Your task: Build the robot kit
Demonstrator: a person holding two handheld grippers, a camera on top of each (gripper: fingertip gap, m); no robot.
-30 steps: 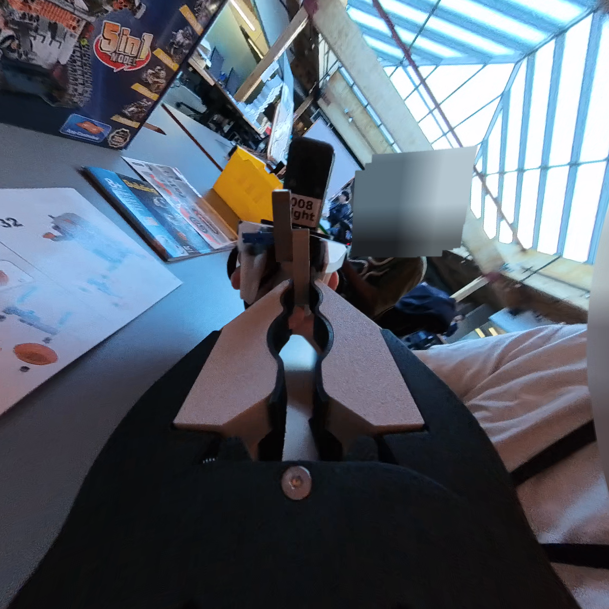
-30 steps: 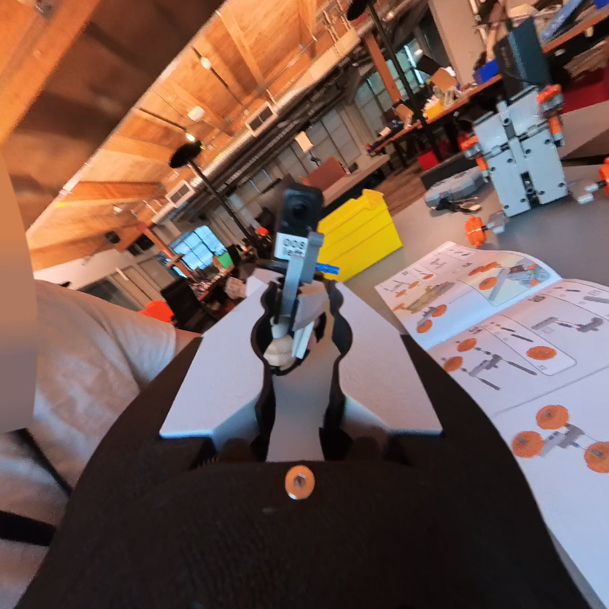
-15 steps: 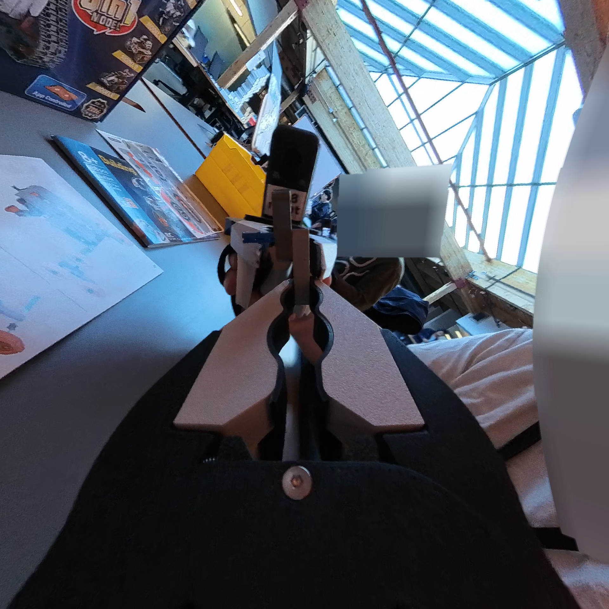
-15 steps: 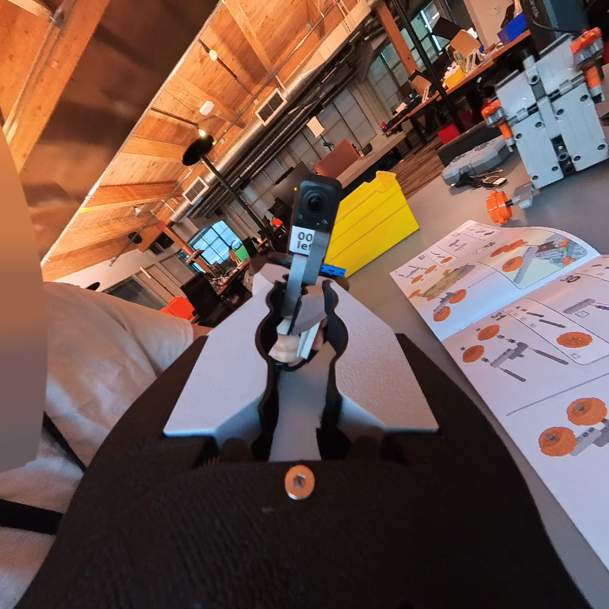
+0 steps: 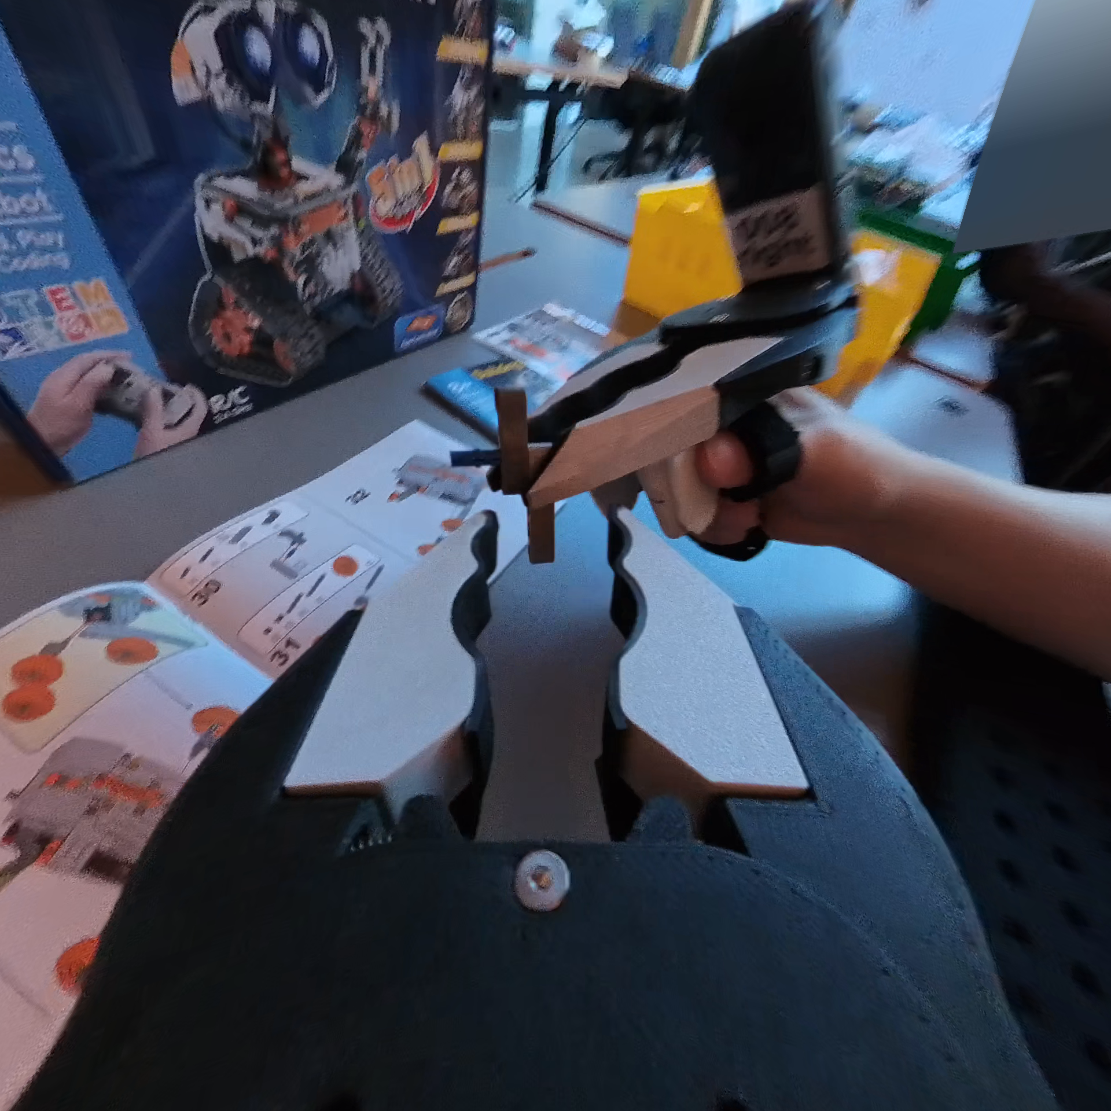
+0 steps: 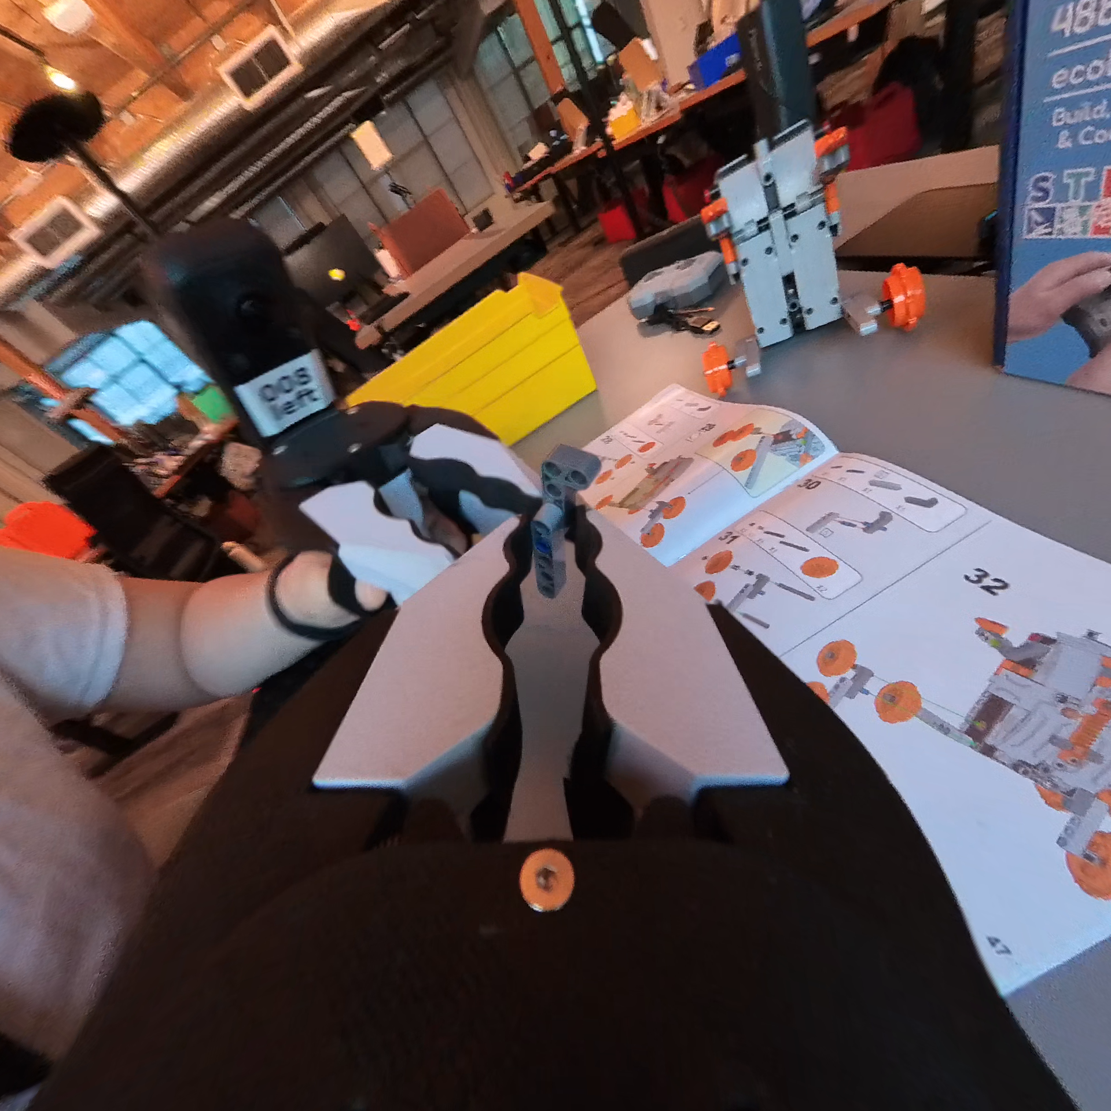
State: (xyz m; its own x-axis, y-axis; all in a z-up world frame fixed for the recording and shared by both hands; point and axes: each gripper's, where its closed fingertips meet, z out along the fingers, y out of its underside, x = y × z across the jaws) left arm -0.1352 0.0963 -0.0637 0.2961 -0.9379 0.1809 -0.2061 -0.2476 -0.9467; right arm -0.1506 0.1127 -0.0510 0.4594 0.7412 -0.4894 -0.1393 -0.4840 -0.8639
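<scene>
Cool daylight left view, warm right view, motion blur (backgrounds soft), wide-angle edge distortion

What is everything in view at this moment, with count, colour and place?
grey beam: one, blue pin through it, upright in the right gripper
instruction booklet: one, white with orange pictures, open on the table
closed booklets: two, blue and white, beyond the open one
toy box: one, dark blue, standing at the back
block model: one, grey and orange, upright beside the box
orange wheels: two, on axles by the model
grey unit: one, behind the model
bin: one, yellow, beyond the booklet
table: one, grey
right gripper: shut on the beam, in the right hand
left gripper: open, empty, in the left hand
</scene>
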